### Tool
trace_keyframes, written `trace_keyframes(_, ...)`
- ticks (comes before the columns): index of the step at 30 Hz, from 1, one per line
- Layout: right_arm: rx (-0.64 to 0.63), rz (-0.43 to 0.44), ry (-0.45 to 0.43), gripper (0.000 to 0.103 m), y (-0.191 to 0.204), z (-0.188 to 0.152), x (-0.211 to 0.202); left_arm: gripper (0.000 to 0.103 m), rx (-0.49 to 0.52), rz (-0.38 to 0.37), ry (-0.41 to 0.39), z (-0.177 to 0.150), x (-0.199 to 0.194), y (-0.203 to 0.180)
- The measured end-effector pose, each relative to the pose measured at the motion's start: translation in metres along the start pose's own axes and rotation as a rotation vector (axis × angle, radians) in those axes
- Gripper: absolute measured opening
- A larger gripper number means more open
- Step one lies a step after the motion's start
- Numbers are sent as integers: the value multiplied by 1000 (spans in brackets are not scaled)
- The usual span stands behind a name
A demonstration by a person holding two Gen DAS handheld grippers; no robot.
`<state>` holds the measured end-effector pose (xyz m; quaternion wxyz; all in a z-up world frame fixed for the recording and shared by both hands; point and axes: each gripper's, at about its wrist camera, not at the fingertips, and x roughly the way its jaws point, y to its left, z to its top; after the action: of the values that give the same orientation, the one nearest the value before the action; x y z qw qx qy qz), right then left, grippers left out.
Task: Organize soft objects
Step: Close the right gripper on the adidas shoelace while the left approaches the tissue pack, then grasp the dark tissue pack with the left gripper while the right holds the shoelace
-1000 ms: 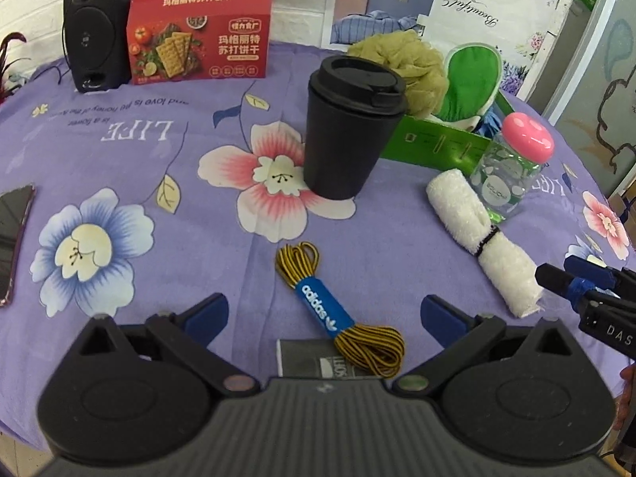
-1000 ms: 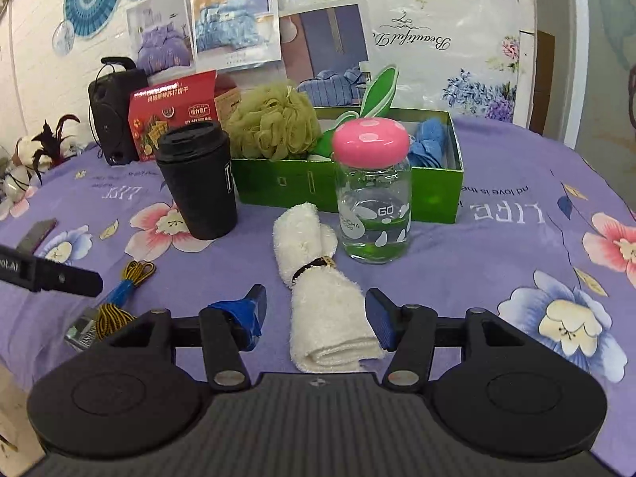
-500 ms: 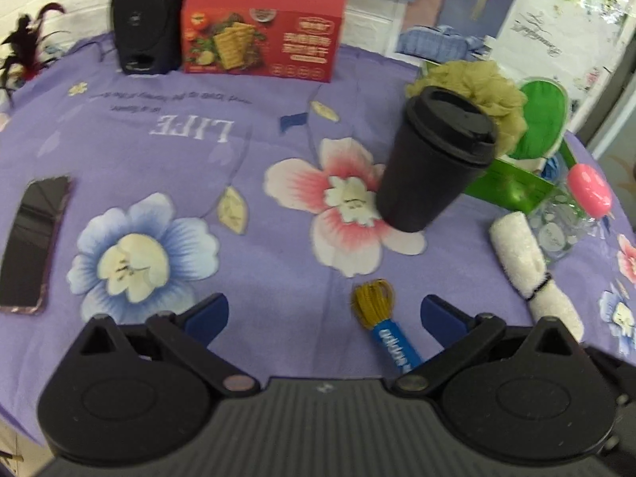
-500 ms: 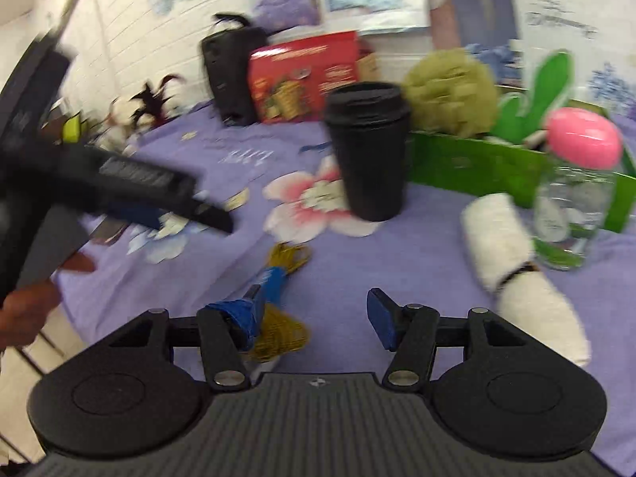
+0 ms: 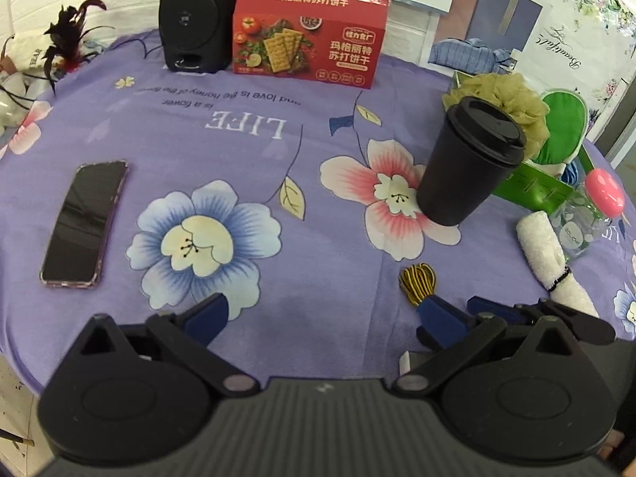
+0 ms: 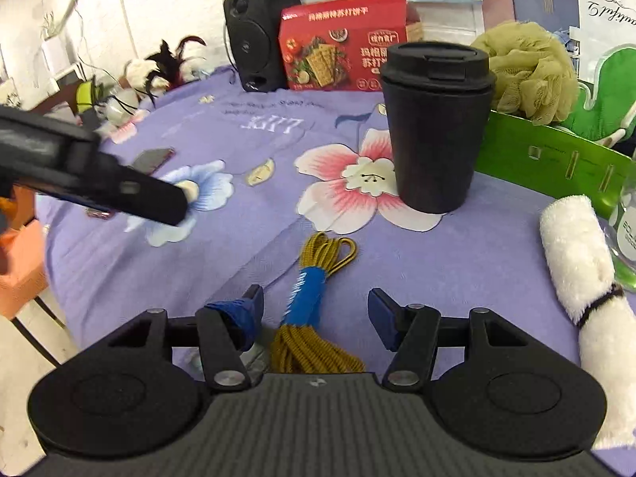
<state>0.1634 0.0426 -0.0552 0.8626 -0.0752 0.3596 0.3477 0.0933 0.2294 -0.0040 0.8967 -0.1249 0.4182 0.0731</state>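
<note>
Biggest thing here is the round bench w/ a purple floral cloth (image 5: 278,127), "LIFE" printed on it. At the back there's a black speaker box (image 5: 194,16) right next to a red cardboard cracker box (image 5: 310,35). Over on the right sits a green cardboard box (image 6: 556,159) w/ an olive mesh bath pouf (image 6: 524,67) and a green mitt (image 5: 564,127) sticking out of it. In front of that box stands a black lidded travel cup (image 6: 435,127), upright, on the pink flower print.

Right of the cup lies a rolled white fluffy towel (image 6: 584,270) w/ a black band round it, just beside a clear glass jar w/ a pink lid (image 5: 596,206). Far left on the cloth there's a dark phone in a purple case (image 5: 83,222), lying flat, well apart from everything else.

Smallest item: a yellow-and-black bundled shoelace w/ a blue paper sleeve (image 6: 314,302), lying on the bench near the front edge.

Right claw (image 6: 316,314) is spread apart w/ the lace bundle sitting between the blue pads, not pinched afaict. Left claw (image 5: 330,318) also stands wide apart, nothing in it, over bare cloth left of the lace.
</note>
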Motion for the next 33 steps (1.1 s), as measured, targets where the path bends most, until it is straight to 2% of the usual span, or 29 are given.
trace_keyframes(3,7,-66,22,44,-17,-3,-5,103,40,-22,0,-4,0,-8)
trace_keyframes(7,77,-171,11,44,-52,-14,-33,103,154,-85,5,-17,0,-33)
trace_keyframes(9,110,-146,-12,44,-62,-19,-50,103,253,-131,1,-28,0,-48)
trace_keyframes(12,77,-113,-32,45,-60,-19,-63,103,422,-174,-14,-42,0,-69)
trace_keyframes(16,24,-84,-6,45,-55,-15,-57,103,572,-240,-20,-47,5,-79)
trace_keyframes(18,9,-71,11,45,-53,-13,-51,103,627,-282,3,-48,13,-78)
trace_keyframes(20,-5,-64,31,45,-50,-11,-46,102,655,-326,31,-46,23,-76)
trace_keyframes(23,-23,-69,48,45,-46,-9,-40,98,689,-344,78,-45,41,-73)
trace_keyframes(28,-31,-64,85,46,-47,-8,-22,95,732,-322,131,-49,62,-75)
trace_keyframes(33,-74,-61,56,48,-47,-13,-17,96,743,-308,116,-53,62,-77)
